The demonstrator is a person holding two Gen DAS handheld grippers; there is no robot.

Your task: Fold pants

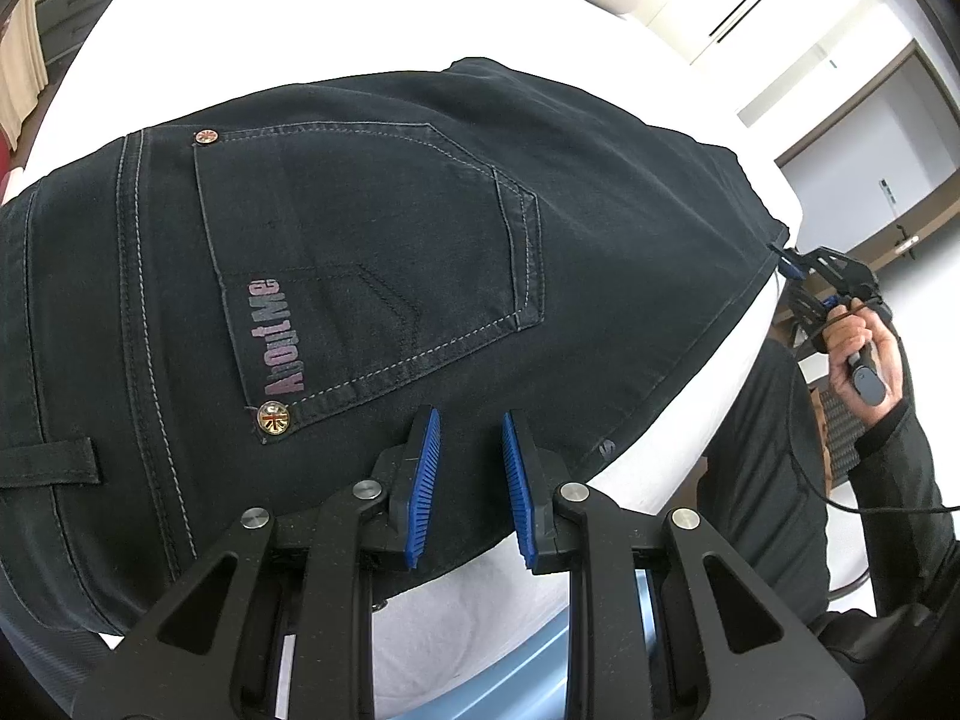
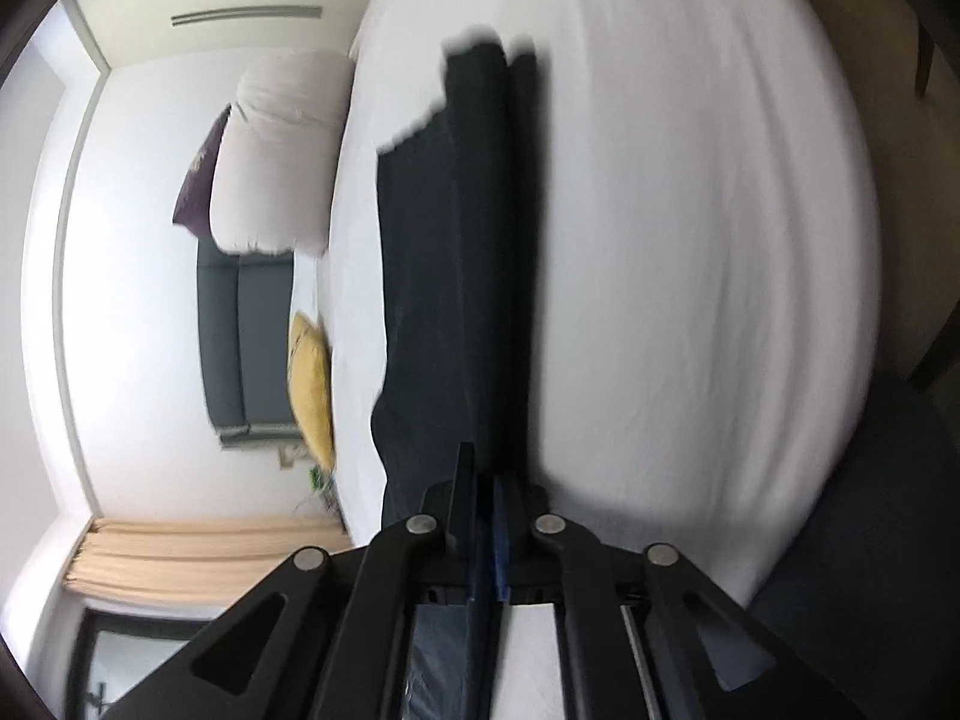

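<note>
Dark jeans (image 1: 420, 240) lie spread on a white bed (image 1: 300, 30), back side up, showing a stitched pocket with an "AboutMe" label (image 1: 282, 336) and two metal rivets. My left gripper (image 1: 471, 420) stands low over the seat area near the bed's front edge, its blue pads (image 1: 426, 480) a small gap apart with nothing pinched between them. At the far right of this view, my right gripper (image 1: 786, 261), held by a hand (image 1: 858, 348), is shut on the jeans' edge. In the right wrist view the right gripper (image 2: 483, 480) clamps the dark fabric (image 2: 432, 300), which stretches ahead across the sheet.
White bedding (image 2: 690, 240) lies beyond the jeans. A pale pillow (image 2: 282, 150), a purple cushion (image 2: 201, 180), a yellow cushion (image 2: 312, 384) and a grey headboard (image 2: 240, 336) sit at one end. A person's dark sleeve (image 1: 900, 462) and a cable are at the right.
</note>
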